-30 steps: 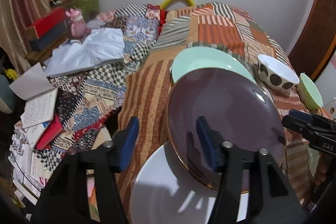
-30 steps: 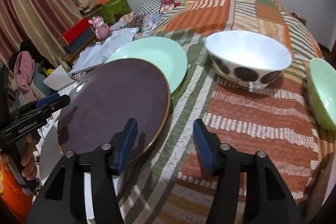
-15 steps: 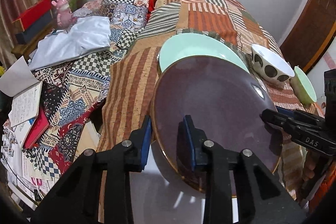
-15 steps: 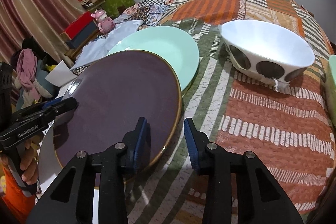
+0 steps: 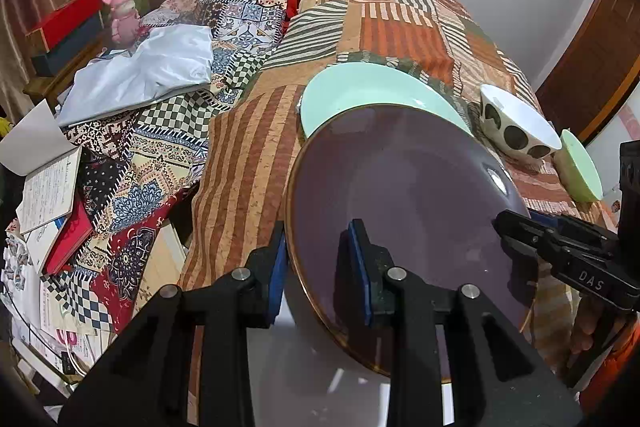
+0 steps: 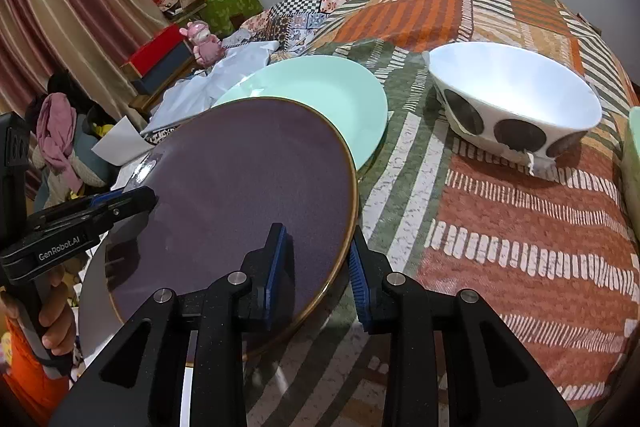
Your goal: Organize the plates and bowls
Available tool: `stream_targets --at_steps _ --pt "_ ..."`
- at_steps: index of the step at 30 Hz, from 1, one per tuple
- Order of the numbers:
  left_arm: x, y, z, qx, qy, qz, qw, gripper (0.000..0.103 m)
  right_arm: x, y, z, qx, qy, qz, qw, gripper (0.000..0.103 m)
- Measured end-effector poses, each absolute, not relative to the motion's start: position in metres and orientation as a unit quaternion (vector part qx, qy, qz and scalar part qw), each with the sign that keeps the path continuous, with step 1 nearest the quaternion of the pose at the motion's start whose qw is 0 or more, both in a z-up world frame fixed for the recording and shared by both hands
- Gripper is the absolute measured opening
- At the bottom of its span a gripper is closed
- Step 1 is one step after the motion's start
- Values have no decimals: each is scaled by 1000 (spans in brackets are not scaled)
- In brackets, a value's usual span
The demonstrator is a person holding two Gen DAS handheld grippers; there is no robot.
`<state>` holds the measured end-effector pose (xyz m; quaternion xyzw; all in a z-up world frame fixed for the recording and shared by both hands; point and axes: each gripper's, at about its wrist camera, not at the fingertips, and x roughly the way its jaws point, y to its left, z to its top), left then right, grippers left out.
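Purple plate (image 5: 400,195) is pinched at opposite rims, left gripper (image 5: 320,267) at 9 o'clock, right gripper (image 6: 316,267) at 3. I judge two grips keep it level for stacking; right jaws have just been closing on it.

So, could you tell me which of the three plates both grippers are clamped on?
The purple plate: the left gripper and right gripper pinch its opposite rims. The mint plate lies behind it and the white plate under it, neither gripped.

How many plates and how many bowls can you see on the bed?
Plates: 3, the purple plate, the mint plate and the white plate
Bowls: 2, the spotted bowl and the green bowl
Total: 5
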<state>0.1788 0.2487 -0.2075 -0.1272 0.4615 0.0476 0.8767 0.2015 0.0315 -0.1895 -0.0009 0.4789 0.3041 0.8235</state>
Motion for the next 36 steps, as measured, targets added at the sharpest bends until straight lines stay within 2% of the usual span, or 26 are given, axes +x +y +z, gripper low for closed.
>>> stream_targets --at_steps 36 --pt "125 157 -147 -96 416 17 904 30 143 -50 -137 15 408 285 867 27"
